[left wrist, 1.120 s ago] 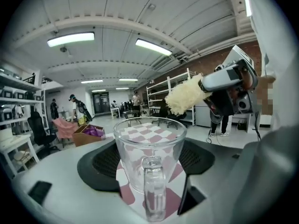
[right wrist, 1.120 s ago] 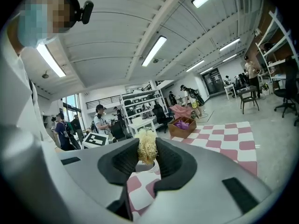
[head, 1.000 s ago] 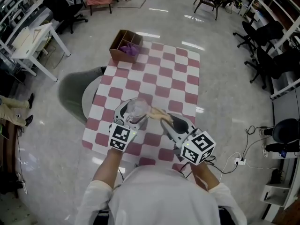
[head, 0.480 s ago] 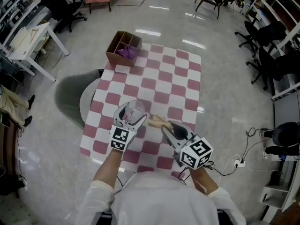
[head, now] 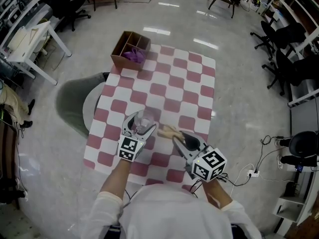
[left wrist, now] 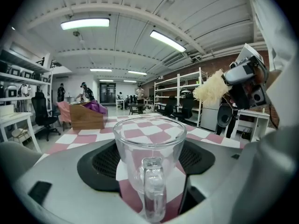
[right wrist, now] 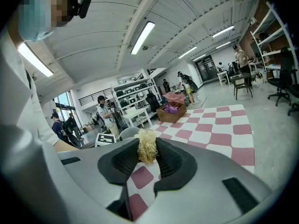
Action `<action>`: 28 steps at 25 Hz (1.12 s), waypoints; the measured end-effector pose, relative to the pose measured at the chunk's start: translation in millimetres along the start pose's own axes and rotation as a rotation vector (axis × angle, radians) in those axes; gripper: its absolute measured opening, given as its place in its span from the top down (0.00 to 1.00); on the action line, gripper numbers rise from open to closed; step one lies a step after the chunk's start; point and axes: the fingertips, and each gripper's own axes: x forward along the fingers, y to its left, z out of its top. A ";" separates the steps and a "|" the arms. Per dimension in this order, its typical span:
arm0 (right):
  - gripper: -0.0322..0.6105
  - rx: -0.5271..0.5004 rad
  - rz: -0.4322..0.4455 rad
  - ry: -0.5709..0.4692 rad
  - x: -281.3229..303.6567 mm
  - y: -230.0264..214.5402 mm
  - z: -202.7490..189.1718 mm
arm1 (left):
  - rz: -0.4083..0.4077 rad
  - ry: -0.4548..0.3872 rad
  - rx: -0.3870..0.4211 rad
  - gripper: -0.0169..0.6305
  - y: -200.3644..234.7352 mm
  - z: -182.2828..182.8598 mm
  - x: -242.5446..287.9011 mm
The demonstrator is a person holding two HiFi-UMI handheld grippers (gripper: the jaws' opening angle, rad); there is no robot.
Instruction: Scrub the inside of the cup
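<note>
1. Cup (left wrist: 148, 149): a clear glass mug, held upright between the closed jaws of the left gripper (head: 140, 126), handle facing back toward the gripper.
2. The right gripper (head: 176, 135), just right of the cup, pinches a pale, stringy scrubber (right wrist: 146, 149), which is outside the cup.
3. A checked table (head: 174, 86) lies under the cup.
4. A brown box (head: 130, 51) sits well beyond the cup.

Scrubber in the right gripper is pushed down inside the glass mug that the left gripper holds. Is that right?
Not inside. The left gripper view shows the pale fibrous scrubber, clamped in the right gripper, outside the glass mug, off to its side and clear of its mouth. The left gripper does hold the mug.
</note>
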 end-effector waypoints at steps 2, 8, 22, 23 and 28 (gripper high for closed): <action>0.77 0.002 0.000 0.002 1.5 -0.7 -0.1 | -0.005 0.005 0.006 0.41 0.3 -2.6 2.6; 0.77 0.003 -0.002 0.000 -0.7 0.7 1.7 | -0.017 0.013 -0.001 0.41 -4.3 -9.2 4.0; 0.77 -0.001 0.000 -0.001 0.2 3.7 2.3 | -0.015 0.007 0.004 0.41 -5.7 -16.0 0.4; 0.77 -0.001 0.001 -0.001 0.2 4.2 2.8 | -0.016 0.007 0.005 0.41 -5.7 -15.8 0.4; 0.77 -0.006 0.005 -0.005 -1.6 7.5 4.7 | -0.016 0.009 0.008 0.41 -6.5 -15.2 0.2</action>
